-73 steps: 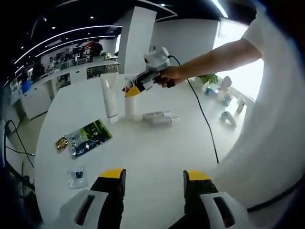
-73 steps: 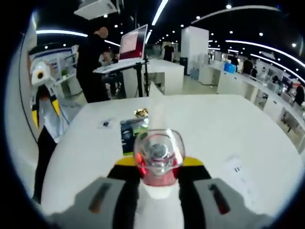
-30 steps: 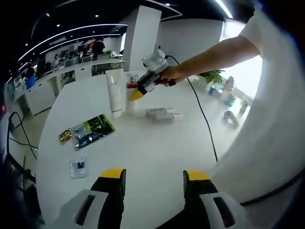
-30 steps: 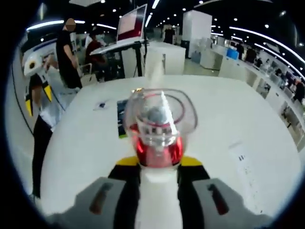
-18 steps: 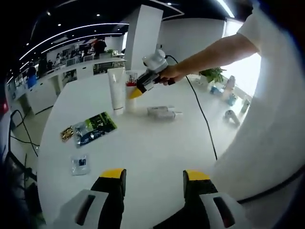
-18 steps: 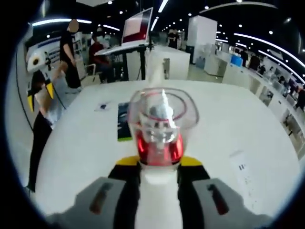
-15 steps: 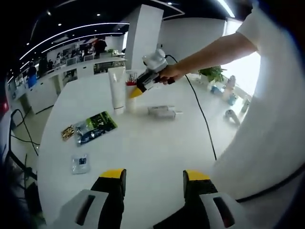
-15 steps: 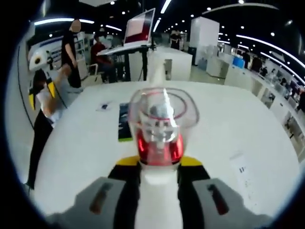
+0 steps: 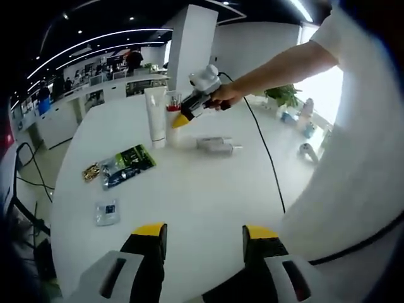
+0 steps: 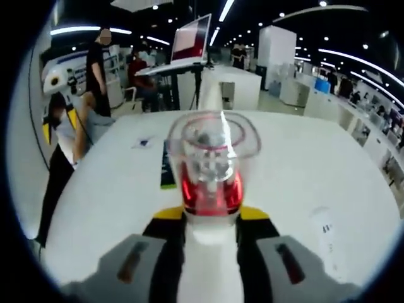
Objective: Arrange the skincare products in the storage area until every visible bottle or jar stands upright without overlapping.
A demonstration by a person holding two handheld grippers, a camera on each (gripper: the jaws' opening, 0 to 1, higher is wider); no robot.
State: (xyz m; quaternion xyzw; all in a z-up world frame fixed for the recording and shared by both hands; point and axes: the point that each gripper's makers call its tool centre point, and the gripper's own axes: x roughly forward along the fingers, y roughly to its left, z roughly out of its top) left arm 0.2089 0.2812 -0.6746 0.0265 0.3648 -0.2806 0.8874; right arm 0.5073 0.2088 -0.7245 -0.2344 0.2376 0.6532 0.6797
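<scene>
Right jaws tight around red-capped bottle (image 10: 211, 183); left jaws apart, empty.

A large open showroom with a dark ceiling crossed by long curved light strips (image 9: 95, 39) and small round spotlights (image 10: 346, 45). The white desk (image 9: 196, 202) has a rounded edge. Behind it rises a broad white pillar (image 9: 191, 39), with a bright window (image 9: 315, 88) and a potted green plant (image 9: 282, 96) to one side. A long white counter (image 9: 57, 117) runs along the far wall. In the right gripper view, a red screen (image 10: 194, 38) stands on a stand, near another white pillar (image 10: 277, 43) and more white counters (image 10: 353, 126).
</scene>
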